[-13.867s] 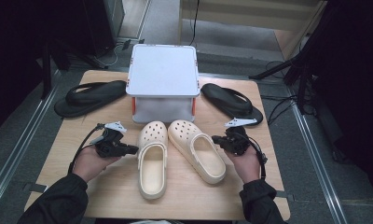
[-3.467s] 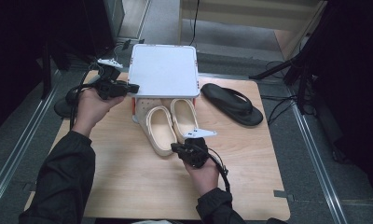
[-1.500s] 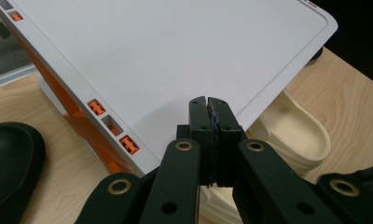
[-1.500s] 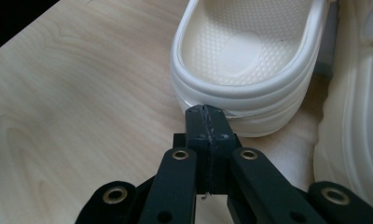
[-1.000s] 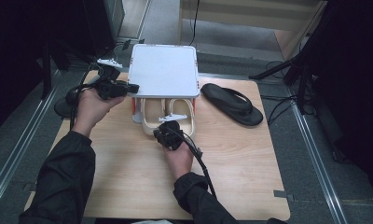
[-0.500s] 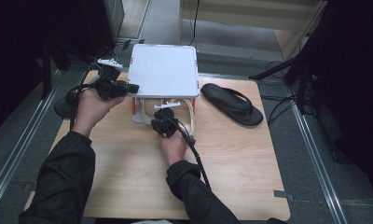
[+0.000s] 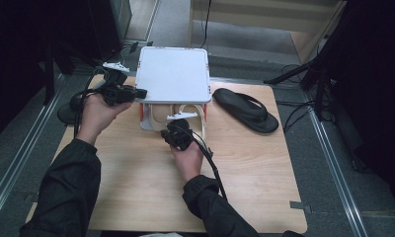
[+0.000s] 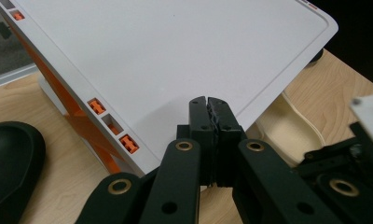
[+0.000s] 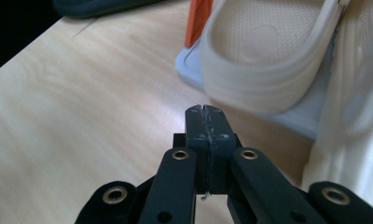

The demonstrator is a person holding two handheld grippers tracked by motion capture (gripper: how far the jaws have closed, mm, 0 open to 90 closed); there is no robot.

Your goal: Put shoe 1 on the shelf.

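A white-topped rack [image 7: 173, 74] on orange posts [image 8: 96, 135] stands at the table's back middle. Two cream clogs [image 7: 193, 114] lie side by side on its low shelf, their heels [image 9: 264, 51] sticking out at the front. My right gripper [image 7: 176, 127] is shut and empty, its tip [image 9: 204, 109] just short of the left clog's heel and the shelf's edge [image 9: 292, 116]. At the rack's left edge my left gripper [image 7: 141, 92] is shut, with its tip [image 8: 208, 100] against the rim of the white top [image 8: 175, 56]; nothing lies between its jaws.
One black flip-flop [image 7: 245, 109] lies to the right of the rack. Another black flip-flop [image 7: 67, 111] lies at the left, partly behind my left hand, and its toe [image 8: 7, 158] is close to my left gripper. Bare wooden tabletop [image 7: 264, 177] stretches in front.
My right gripper has pushed the two clogs away from me and under the rack's top. The left gripper rose from the table to the rack's left edge and has stayed there since.
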